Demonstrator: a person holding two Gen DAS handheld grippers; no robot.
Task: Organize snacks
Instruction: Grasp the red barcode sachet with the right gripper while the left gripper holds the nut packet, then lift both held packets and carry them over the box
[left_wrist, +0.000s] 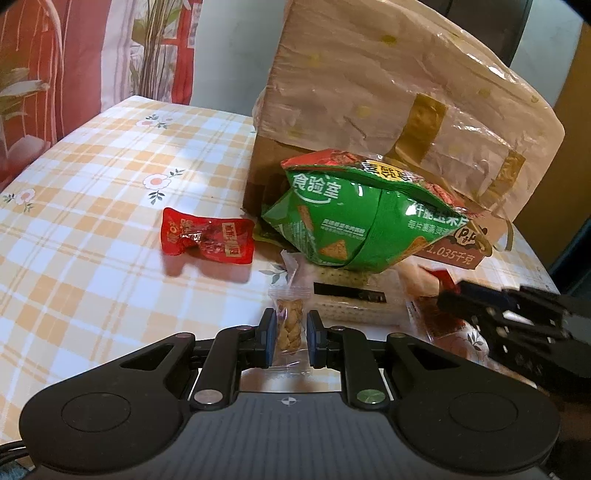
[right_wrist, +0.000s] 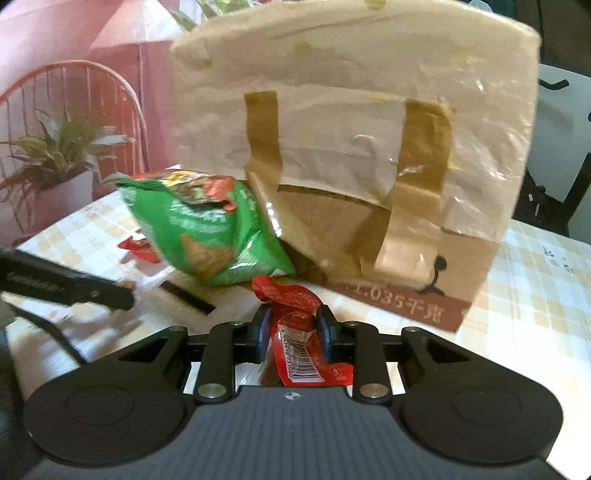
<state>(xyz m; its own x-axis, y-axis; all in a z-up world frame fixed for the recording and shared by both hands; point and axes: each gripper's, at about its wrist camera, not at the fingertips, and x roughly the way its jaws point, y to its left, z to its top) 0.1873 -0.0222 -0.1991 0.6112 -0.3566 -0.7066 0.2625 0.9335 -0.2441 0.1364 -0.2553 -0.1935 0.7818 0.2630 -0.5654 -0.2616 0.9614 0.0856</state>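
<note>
The left gripper (left_wrist: 289, 334) is clamped on a small clear packet (left_wrist: 289, 325) of golden-brown twisted snacks, its pads pressing both sides of the wrapper just above the checked tablecloth (left_wrist: 92, 184). The right gripper (right_wrist: 293, 328) is clamped on a red sachet (right_wrist: 299, 332), whose back shows a barcode with digits too small to read; its crumpled top sticks up between the pads.

Ahead of both stands a cardboard box (left_wrist: 388, 85), wrapped in pale paper and clear film and strapped with brown tape. Its lower edge carries a brown band printed "1.035千克" beside a small panda figure. Leaning at the box's open front is a green chip bag (left_wrist: 343, 218), marked "食验室" in white over a curved line, with triangular corn chips pictured; the yellow label at its red top is folded and unreadable.

On the cloth to the left of the bag lies a loose red packet (left_wrist: 208, 236) with gold Chinese lettering too creased to read. Under the bag sits a flat dotted pale package (left_wrist: 351, 295) with a dark strip
</note>
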